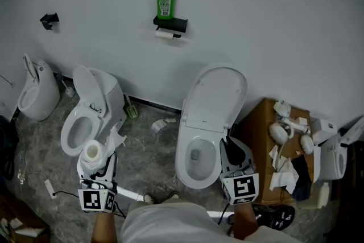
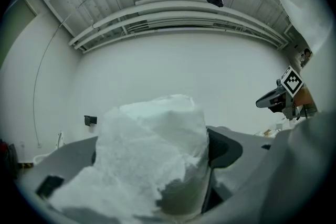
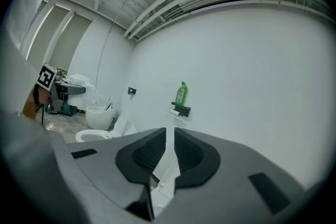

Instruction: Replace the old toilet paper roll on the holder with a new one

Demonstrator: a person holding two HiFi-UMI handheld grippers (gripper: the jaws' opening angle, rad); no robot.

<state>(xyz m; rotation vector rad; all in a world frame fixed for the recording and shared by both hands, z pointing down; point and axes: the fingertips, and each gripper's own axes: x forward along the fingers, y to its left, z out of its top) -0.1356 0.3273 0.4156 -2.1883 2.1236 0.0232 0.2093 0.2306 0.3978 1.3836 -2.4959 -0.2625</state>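
Left gripper (image 1: pixel 98 167) grasping the new toilet paper roll (image 1: pixel 92 151), held upright near a small toilet (image 1: pixel 77 128) | right gripper (image 3: pixel 169 134) clenched shut, empty (aimed toward the wall) | old roll (image 1: pixel 164 34) hangs under the wall holder (image 1: pixel 170 24), green bottle (image 1: pixel 165 0) standing on top, well apart from both grippers

No word or number can be read with confidence. At 12 o'clock, the green bottle (image 1: pixel 165 0) carries a pale label (image 1: pixel 165 6); its print is too small, perhaps a brand name. The left claw (image 1: pixel 95 159) at 7 o'clock and the right claw (image 1: pixel 230 142) at 5 o'clock bear black-and-white square markers without letters.
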